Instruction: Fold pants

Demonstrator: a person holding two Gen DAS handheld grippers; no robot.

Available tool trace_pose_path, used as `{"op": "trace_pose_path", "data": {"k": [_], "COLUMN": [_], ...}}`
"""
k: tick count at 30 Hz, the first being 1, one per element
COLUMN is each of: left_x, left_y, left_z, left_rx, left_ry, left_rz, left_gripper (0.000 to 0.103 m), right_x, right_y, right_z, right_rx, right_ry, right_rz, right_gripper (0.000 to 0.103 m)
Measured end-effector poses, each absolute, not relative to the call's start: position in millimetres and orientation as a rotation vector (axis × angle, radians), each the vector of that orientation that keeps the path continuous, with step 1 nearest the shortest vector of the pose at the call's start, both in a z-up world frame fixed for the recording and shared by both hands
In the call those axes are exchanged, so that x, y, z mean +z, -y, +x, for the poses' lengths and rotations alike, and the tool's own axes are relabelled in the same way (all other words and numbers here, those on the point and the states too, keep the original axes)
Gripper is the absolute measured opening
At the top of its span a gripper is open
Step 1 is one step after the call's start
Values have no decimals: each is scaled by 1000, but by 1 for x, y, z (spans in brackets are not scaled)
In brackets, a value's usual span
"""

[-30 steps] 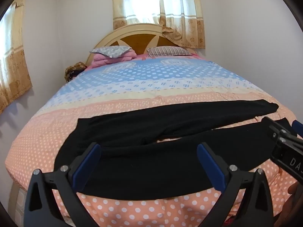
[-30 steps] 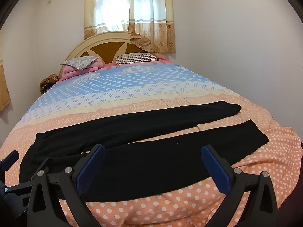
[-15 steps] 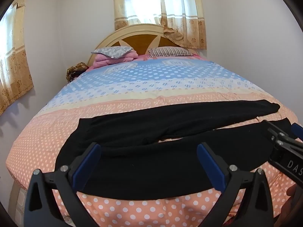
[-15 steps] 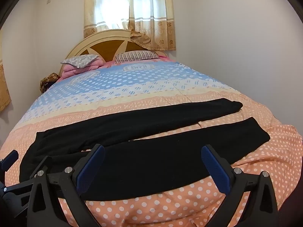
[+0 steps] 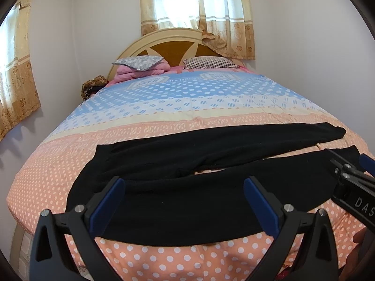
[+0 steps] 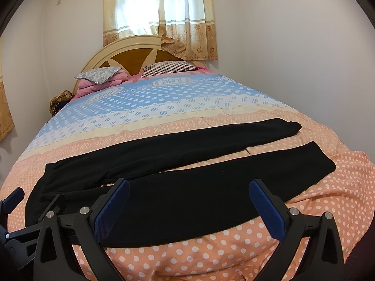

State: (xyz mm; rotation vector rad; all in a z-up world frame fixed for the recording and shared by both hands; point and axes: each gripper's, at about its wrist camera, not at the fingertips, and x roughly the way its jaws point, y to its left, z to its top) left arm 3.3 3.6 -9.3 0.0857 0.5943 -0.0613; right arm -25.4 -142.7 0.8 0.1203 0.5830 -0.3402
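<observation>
Black pants lie flat on the dotted bedspread — left gripper and right gripper both spread wide.

We see the pants in plain black. The quilt has bands: blue with white dots far from us, then pale cream with blue marks, then peach with small white marks, and peach with white round dots at the near edge. The tongs are black with blue pads. The headboard is cream with brown panels. One pillow is grey with a pattern, the other pillow has dark and white stripes. The curtains are beige with golden flowers. The walls are white.
</observation>
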Motion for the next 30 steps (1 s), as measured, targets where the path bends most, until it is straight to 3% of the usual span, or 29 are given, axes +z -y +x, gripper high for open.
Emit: {"op": "trace_pose_path", "data": {"k": [30], "left_x": [-11], "left_y": [-1], "left_z": [3], "left_rx": [-58], "left_ry": [-602], "left_rz": [86], "left_gripper": [103], "right_x": [-2], "right_y": [142], "right_z": [-25], "right_rx": [-339], "right_ry": [-589], "right_rz": [128], "right_gripper": [102]}}
